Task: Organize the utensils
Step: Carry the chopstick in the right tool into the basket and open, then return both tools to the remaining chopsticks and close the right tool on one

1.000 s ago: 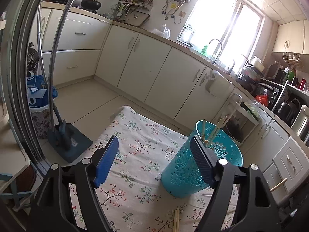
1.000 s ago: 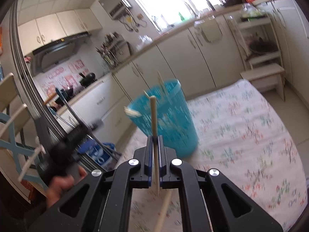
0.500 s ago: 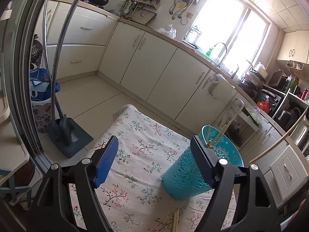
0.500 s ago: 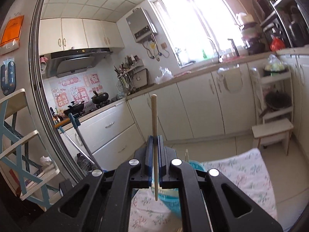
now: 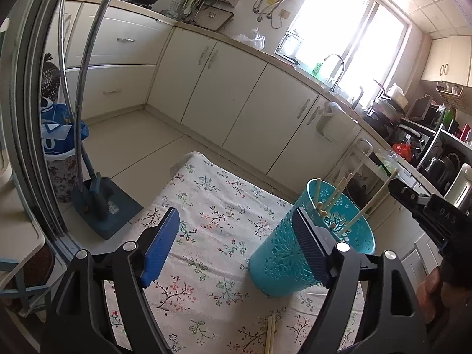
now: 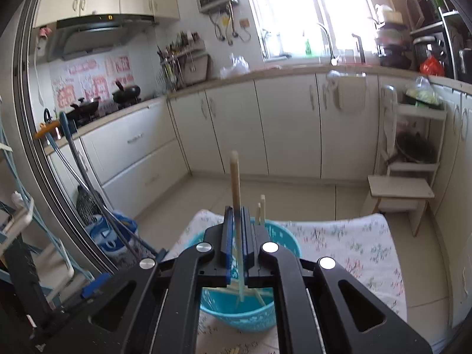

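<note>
- Right gripper (image 6: 236, 221): jaws closed on a single wooden chopstick (image 6: 235, 177), pinched near mid-length. Upper end stands up past the fingertips; lower end reaches down into the mouth of the teal holder (image 6: 280, 236) directly below the fingers.
- In the left wrist view the same chopstick (image 5: 380, 194) slants from the right gripper (image 5: 393, 184) down into the holder (image 5: 283, 262), tip inside the rim.
- Several other chopsticks (image 5: 330, 200) lean inside the holder.
- Left gripper (image 5: 236, 236): jaws spread wide, nothing held. Holder stands just beyond the right-hand finger, partly behind that pad; whether it touches cannot be told.
- Holder stands upright on a floral tablecloth (image 5: 212, 206).
- Loose pair of chopsticks (image 5: 270, 333) lies on the cloth below and between the left gripper's fingers.
</note>
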Demonstrator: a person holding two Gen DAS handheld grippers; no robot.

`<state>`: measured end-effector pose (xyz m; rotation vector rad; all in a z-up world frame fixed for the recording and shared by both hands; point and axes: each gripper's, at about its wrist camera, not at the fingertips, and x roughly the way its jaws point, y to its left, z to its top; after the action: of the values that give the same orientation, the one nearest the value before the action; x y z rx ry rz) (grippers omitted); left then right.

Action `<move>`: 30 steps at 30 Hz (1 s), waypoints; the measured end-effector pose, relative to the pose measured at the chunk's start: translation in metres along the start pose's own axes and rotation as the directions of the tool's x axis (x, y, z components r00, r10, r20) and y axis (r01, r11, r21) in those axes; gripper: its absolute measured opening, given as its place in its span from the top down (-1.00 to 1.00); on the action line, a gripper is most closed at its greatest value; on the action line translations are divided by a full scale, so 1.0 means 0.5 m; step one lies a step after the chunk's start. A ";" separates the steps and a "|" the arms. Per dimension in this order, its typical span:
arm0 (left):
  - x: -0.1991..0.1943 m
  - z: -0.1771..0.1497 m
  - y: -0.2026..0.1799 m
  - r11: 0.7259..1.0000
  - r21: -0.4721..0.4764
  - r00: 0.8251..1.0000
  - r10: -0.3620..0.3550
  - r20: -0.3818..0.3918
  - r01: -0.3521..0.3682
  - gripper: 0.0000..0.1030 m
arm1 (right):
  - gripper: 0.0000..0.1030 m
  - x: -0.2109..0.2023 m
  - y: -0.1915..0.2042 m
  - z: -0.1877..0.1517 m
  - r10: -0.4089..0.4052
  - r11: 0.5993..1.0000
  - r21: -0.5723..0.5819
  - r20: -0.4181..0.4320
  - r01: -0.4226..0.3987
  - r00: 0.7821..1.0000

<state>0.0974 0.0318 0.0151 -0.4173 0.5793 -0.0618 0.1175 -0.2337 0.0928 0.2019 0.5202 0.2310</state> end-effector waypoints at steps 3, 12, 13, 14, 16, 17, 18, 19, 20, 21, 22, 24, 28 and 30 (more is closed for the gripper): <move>0.002 -0.003 -0.001 1.000 0.009 1.000 0.007 -0.007 -0.007 -0.47 | 0.88 -0.019 -0.006 -0.024 0.013 0.999 0.031 0.007 -0.013 1.000; 0.002 -0.015 0.011 0.999 0.011 0.999 0.034 -0.035 -0.034 -0.49 | 0.87 -0.039 -0.006 -0.241 0.026 0.993 0.120 -0.232 0.002 0.972; 0.000 -0.018 0.013 0.999 0.013 0.999 0.036 -0.040 -0.035 -0.50 | 0.87 -0.029 -0.006 -0.273 0.027 0.991 0.130 -0.271 0.009 0.962; -0.002 -0.023 0.013 0.999 0.019 0.998 0.039 -0.047 -0.038 -0.50 | 0.87 -0.019 -0.004 -0.305 0.031 0.991 0.137 -0.305 0.012 0.952; -0.004 -0.029 0.016 0.999 0.032 0.998 0.045 -0.054 -0.043 -0.51 | 0.87 -0.002 0.003 -0.349 0.024 0.991 0.135 -0.344 0.024 0.939; -0.004 -0.032 0.018 0.998 0.036 0.997 0.048 -0.058 -0.046 -0.51 | 0.87 0.004 0.005 -0.361 0.028 0.989 0.143 -0.354 0.025 0.935; -0.005 -0.035 0.021 0.998 0.037 0.997 0.053 -0.063 -0.051 -0.51 | 0.87 0.011 0.005 -0.369 0.030 0.988 0.151 -0.361 0.027 0.932; -0.004 -0.036 0.025 0.998 0.035 0.996 0.057 -0.066 -0.055 -0.52 | 0.87 0.017 0.007 -0.377 0.027 0.988 0.154 -0.365 0.032 0.931; -0.004 -0.037 0.029 0.998 0.032 0.996 0.061 -0.069 -0.059 -0.52 | 0.87 0.025 0.009 -0.382 0.023 0.988 0.153 -0.369 0.036 0.929; -0.003 -0.037 0.033 0.998 0.029 0.995 0.065 -0.073 -0.063 -0.52 | 0.87 0.031 0.012 -0.386 0.022 0.987 0.154 -0.374 0.038 0.927; -0.001 -0.036 0.035 0.997 0.026 0.995 0.068 -0.075 -0.066 -0.52 | 0.87 0.037 0.015 -0.386 0.022 0.987 0.153 -0.378 0.039 0.925; 0.003 -0.035 0.037 0.997 0.024 0.994 0.071 -0.081 -0.069 -0.52 | 0.87 0.050 0.022 -0.388 0.017 0.989 0.143 -0.387 0.041 0.922; 0.007 -0.037 0.030 0.997 0.040 0.994 0.066 -0.090 -0.063 -0.53 | 0.87 0.058 0.019 -0.390 0.001 0.991 0.126 -0.392 0.053 0.920; 0.009 -0.039 0.026 0.997 0.047 0.994 0.063 -0.094 -0.059 -0.53 | 0.87 0.055 0.014 -0.390 -0.005 0.990 0.128 -0.394 0.061 0.919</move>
<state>0.0900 0.0357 -0.0070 -0.3547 0.6836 -0.0360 0.0394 -0.1940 -0.0839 0.2840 0.9411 0.2026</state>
